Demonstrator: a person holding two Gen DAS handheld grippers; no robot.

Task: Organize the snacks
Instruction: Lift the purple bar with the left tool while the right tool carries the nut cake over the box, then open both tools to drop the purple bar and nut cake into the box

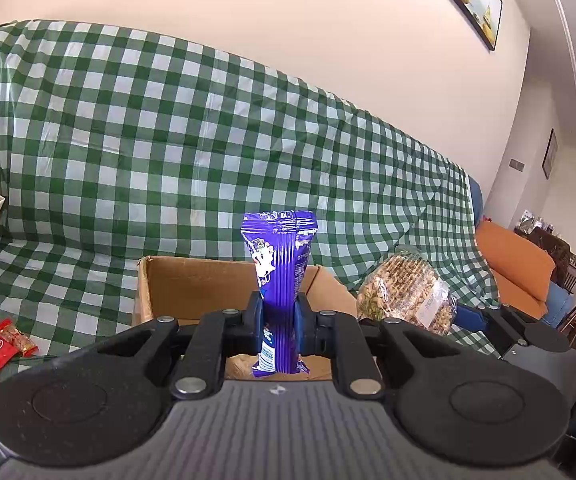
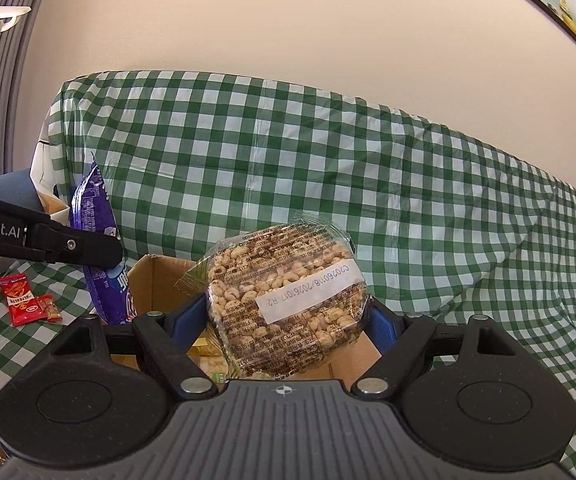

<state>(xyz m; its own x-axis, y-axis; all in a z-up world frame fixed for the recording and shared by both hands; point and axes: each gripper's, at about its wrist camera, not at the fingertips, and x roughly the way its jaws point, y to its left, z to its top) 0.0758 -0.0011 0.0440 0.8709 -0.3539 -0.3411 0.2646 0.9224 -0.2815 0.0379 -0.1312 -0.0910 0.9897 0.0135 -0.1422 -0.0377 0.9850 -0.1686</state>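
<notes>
1. Left wrist view: left gripper [image 1: 279, 322] clamps a purple snack packet [image 1: 279, 276] upright above the cardboard box [image 1: 192, 280]; a thin, slick wrapper may slide out.
2. Right gripper [image 2: 288, 316] grasps a clear bag of puffed cereal [image 2: 284, 300] over the same box; both tools crowd one opening and may collide.
3. Box walls are low; checkered cloth [image 1: 108, 160] around lies open.

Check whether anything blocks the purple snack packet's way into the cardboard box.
Nothing visible does. The left gripper holds the purple packet upright over the open cardboard box. The right gripper's puffed-grain bag hangs over the same box, beside the packet, not under it.
</notes>
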